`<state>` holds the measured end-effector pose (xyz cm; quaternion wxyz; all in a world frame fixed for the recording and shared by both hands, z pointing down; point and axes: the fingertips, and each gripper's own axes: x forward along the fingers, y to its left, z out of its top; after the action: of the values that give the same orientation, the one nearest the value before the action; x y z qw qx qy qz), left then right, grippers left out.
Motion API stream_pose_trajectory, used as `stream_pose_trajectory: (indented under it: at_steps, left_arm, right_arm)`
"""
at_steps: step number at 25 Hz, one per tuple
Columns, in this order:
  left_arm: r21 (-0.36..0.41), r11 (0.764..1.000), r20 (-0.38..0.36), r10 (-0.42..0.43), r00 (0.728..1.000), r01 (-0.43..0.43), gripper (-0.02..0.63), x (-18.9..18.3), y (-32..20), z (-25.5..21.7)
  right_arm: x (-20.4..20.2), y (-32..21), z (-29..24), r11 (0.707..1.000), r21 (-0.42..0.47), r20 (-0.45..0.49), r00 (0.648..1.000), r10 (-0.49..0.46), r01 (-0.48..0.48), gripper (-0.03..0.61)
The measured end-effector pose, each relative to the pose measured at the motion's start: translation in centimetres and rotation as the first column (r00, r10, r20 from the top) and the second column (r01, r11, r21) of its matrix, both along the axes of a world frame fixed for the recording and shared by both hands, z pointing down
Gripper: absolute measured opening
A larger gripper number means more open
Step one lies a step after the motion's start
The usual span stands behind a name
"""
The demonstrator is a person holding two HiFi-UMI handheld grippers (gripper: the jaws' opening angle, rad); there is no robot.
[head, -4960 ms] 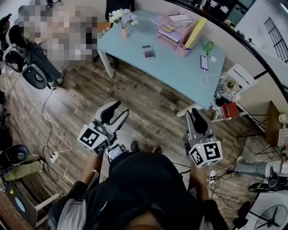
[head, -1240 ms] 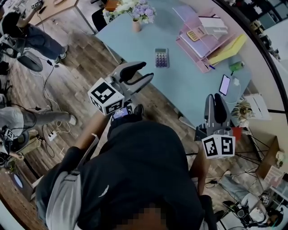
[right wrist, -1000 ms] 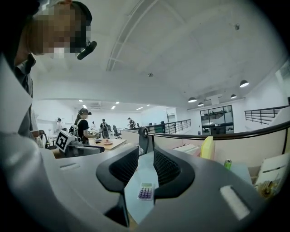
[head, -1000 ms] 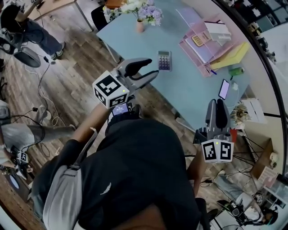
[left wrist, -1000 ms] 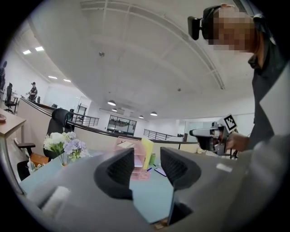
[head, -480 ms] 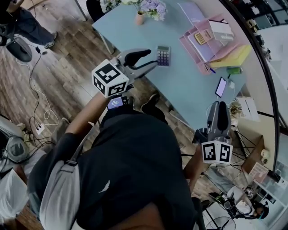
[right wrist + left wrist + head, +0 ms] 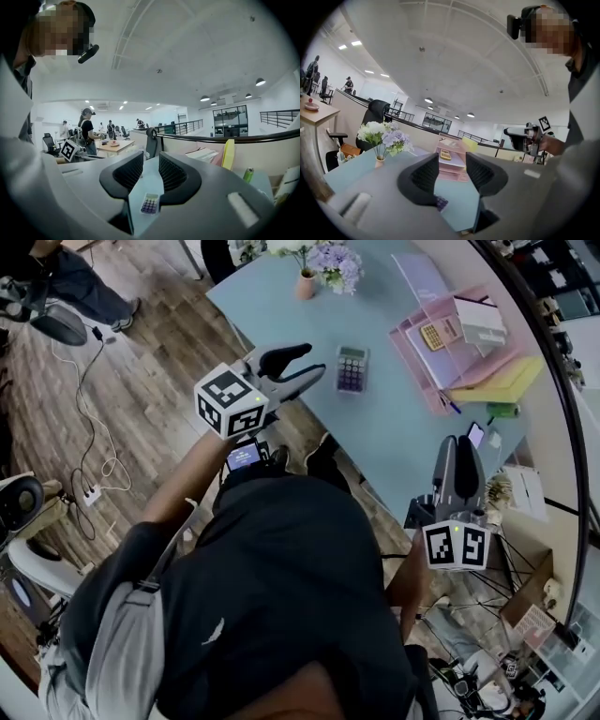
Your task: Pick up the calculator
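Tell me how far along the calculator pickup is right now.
Done: only the approach to the light blue table. In hand: nothing. The left claw is open, tips just short of the small grey calculator with purple keys, not touching. The right claw is open and empty, farther off. Left: reach over the calculator, close and lift; it lies flat on the table.

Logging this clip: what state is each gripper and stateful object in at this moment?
Grey calculator with purple keys: lying flat and face up on the light blue table, untouched.
Left gripper: jaws apart, empty, beside the table's edge, short of the calculator.
Right gripper: jaws a little apart, empty.
Small pink vase of flowers: upright.
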<state>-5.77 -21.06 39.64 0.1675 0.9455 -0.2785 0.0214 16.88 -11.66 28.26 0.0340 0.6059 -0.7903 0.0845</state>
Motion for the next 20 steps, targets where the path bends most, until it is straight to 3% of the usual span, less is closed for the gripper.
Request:
stream_pose_trajectory:
  at_steps: [20]
  left_arm:
    - [-0.179, 0.980, 0.073, -0.070, 0.995, 0.082, 0.221, 2.4, -8.7, 9.1]
  right_arm:
    - [1.8, -8.4, 3.5, 0.988, -0.108, 0.006, 0.994, -0.114, 0.114, 0.084]
